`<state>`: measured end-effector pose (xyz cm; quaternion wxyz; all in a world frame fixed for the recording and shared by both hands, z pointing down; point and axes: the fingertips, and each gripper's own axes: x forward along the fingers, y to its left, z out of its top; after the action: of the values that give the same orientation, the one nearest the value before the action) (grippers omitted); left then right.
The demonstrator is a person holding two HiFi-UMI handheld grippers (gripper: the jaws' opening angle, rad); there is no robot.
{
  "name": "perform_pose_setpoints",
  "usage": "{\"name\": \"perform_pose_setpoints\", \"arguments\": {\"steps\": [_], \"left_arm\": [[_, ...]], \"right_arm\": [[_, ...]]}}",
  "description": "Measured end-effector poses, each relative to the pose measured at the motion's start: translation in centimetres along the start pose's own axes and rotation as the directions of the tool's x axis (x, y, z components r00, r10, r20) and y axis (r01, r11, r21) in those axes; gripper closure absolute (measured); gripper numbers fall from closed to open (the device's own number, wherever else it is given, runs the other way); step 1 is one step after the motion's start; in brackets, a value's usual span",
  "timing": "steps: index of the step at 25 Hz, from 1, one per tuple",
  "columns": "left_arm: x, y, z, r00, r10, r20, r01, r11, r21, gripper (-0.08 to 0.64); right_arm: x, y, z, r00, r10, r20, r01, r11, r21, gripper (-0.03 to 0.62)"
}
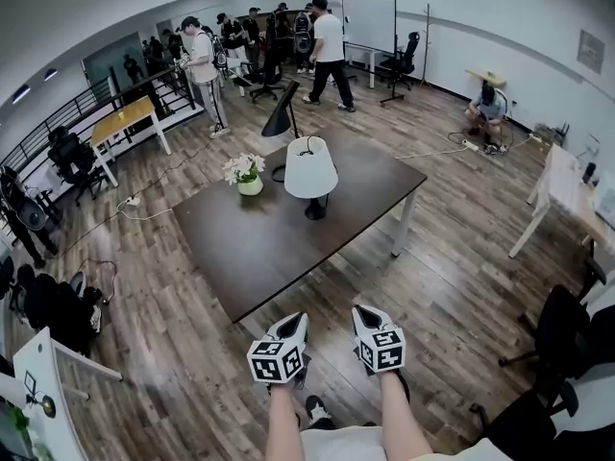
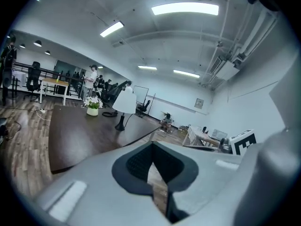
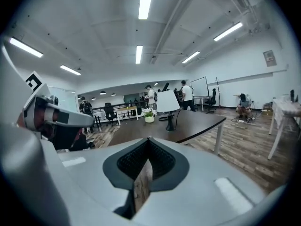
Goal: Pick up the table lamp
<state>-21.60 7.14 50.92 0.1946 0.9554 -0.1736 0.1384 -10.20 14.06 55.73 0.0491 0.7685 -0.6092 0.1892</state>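
The table lamp point(image 1: 310, 169) has a white shade on a thin black stem with a round black base. It stands upright near the far middle of the dark brown table point(image 1: 279, 250). It also shows small in the left gripper view as the lamp point(image 2: 125, 102) and in the right gripper view as the lamp point(image 3: 168, 101). My left gripper point(image 1: 291, 323) and right gripper point(image 1: 366, 313) are side by side close to my body, short of the table's near edge and far from the lamp. Both the left gripper point(image 2: 151, 145) and the right gripper point(image 3: 148, 140) are shut with nothing held.
A white flower pot point(image 1: 249, 175) and a black desk lamp point(image 1: 282, 111) share the table's far side. Several people stand at the back beside a whiteboard point(image 1: 369, 23). A yellow desk point(image 1: 122, 121) is left, a white desk point(image 1: 564, 188) right, a black chair point(image 1: 560, 332) near right.
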Motion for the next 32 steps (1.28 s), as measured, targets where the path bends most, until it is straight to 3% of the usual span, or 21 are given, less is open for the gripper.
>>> {"name": "perform_pose_setpoints", "arguments": {"steps": [9,16,22,32], "left_arm": [[3.7,4.8,3.7,0.998,-0.056,-0.013,0.057,0.997,0.058,0.560],[5.2,8.2,4.6,0.997,-0.069,-0.038,0.072,0.995,0.071,0.560],[6.8,8.4,4.6,0.994,-0.089,-0.062,0.094,0.992,0.080,0.560],[11.3,7.5,7.1,0.997,-0.061,-0.053,0.066,0.992,0.110,0.560]], "right_arm": [[7.6,1.3,3.0,1.000,0.019,0.019,-0.019,0.999,0.028,0.569],[11.3,2.4,1.6,0.996,0.003,-0.085,-0.007,0.999,-0.042,0.568],[12.5,1.8,3.3,1.000,-0.002,-0.010,0.002,1.000,-0.023,0.565],[15.5,-1.8,5.0,0.998,0.067,-0.023,-0.067,0.998,0.004,0.566]]}}
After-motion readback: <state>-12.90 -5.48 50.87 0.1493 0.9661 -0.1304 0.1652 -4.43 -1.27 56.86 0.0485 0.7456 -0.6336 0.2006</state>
